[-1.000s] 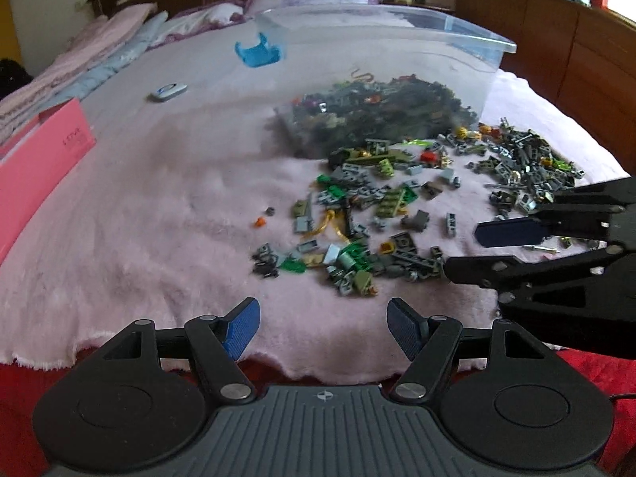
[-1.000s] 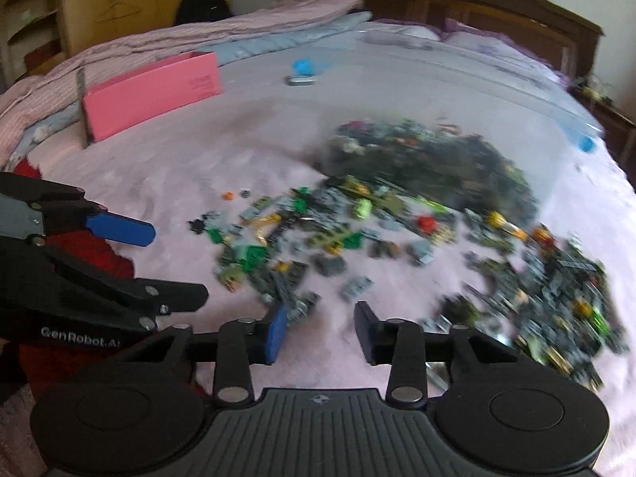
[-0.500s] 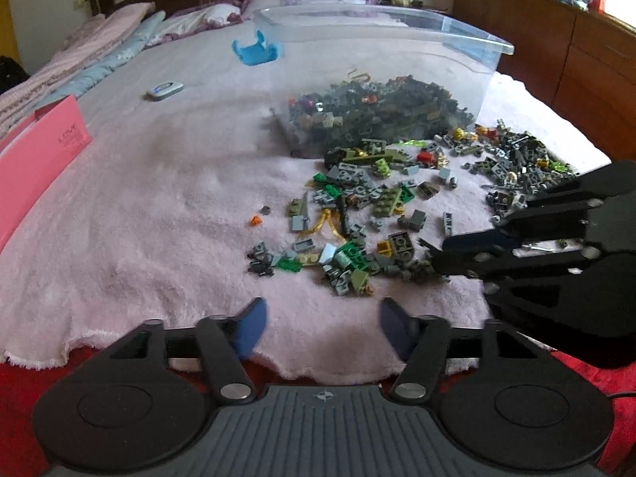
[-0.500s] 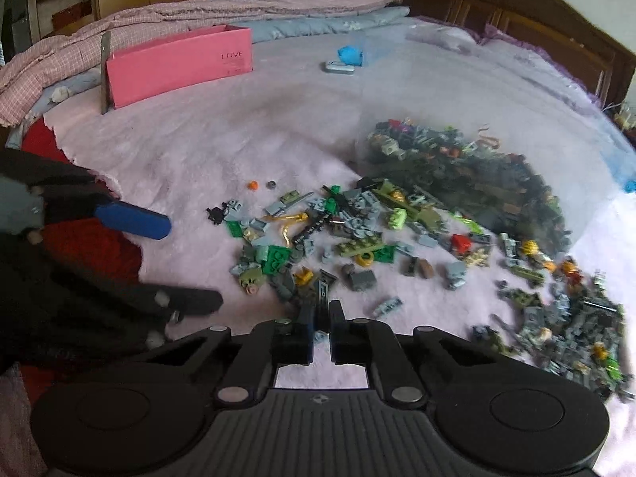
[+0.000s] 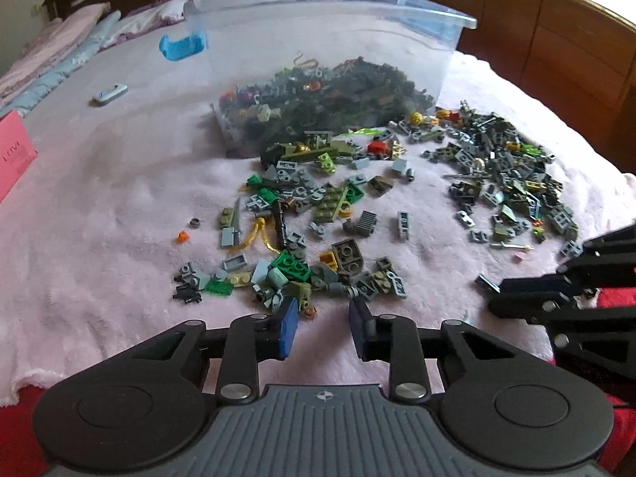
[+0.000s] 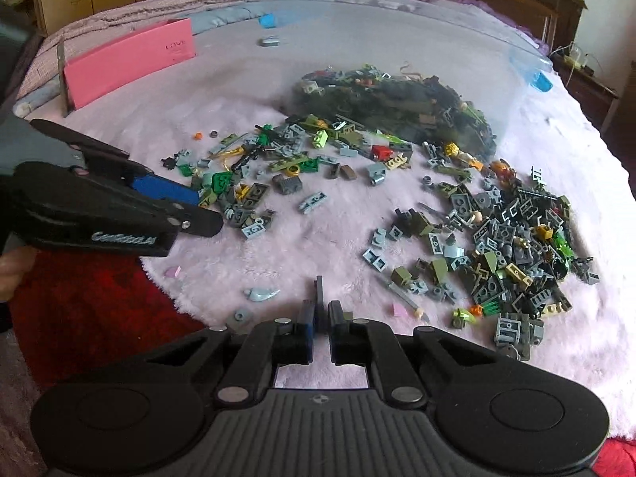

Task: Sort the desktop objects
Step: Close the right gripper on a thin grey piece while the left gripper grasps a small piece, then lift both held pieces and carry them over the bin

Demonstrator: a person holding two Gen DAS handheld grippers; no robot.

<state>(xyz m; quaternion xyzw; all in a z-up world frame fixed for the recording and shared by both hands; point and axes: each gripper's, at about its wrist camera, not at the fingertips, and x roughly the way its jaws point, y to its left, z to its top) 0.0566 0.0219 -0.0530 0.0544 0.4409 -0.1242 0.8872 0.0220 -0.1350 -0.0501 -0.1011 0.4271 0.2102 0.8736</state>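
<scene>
Right gripper (image 6: 321,320) pinched tight on a thin dark grey flat brick piece (image 6: 319,292), held upright above the fluffy pink blanket (image 6: 326,234). Left gripper (image 5: 322,328) spread moderately, empty, low at the near edge of the scattered small plastic bricks (image 5: 318,238). Clear plastic bin (image 5: 318,59) behind.

The left matte black plastic tongs (image 5: 322,328) carry two hinged link arms fixed with round silver screws, each ending in a flat blue pad, above a ribbed grey base flanked by two round black discs and stamped with a small crosshair mark. The right matte black plastic tongs (image 6: 321,328) have the same build. Seen from the side in the right wrist view, the left body bears raised white lettering, too blurred to read, beside bare skin of a hand (image 6: 10,268).
</scene>
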